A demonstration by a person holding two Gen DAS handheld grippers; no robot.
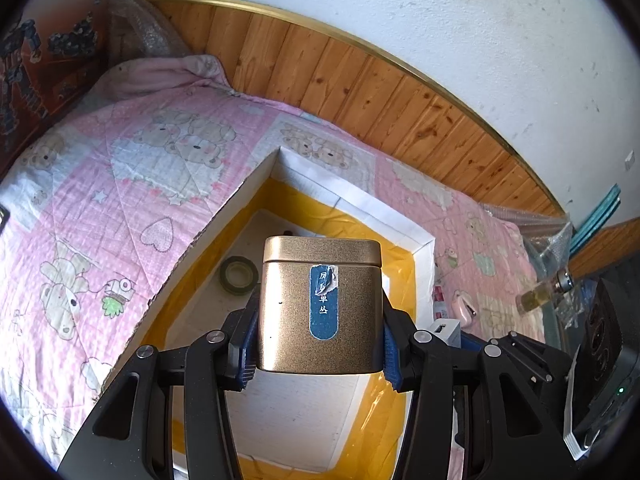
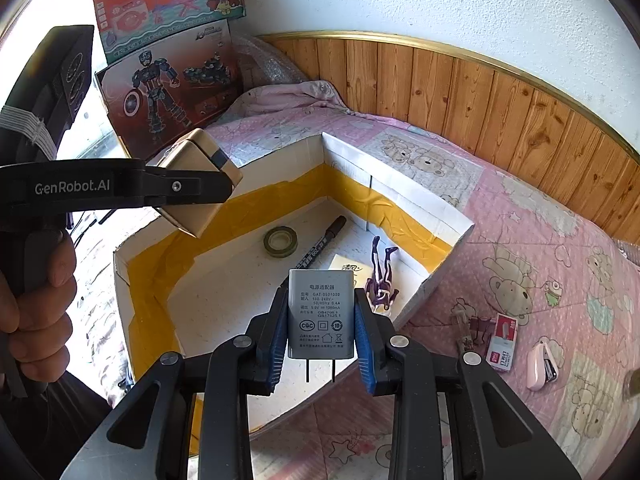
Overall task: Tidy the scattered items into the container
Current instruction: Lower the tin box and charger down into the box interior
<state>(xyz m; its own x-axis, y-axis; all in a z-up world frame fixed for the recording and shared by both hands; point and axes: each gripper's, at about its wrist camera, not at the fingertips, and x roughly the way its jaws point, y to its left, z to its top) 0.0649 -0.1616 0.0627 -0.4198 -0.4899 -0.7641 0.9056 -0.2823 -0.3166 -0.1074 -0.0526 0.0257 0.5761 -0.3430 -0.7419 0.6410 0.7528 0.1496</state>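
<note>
Tin (image 1: 320, 306): my left gripper (image 1: 318, 344) clamps it at wide spread, upright over the box (image 1: 256, 188); blue label reads 单丛, upper characters torn.
Adapter (image 2: 321, 314): my right gripper (image 2: 320, 344) pinches it narrowly above the box's near edge, long axis upright, prongs down; "GAT-0501000", CCC mark.
Arm: "GenRobot.AI".
Room: floor holds tape (image 2: 281, 241), marker (image 2: 324, 240), figurine (image 2: 382, 280); middle looks free.
Outside: stapler (image 2: 543, 364), staples (image 2: 503, 345).
</note>
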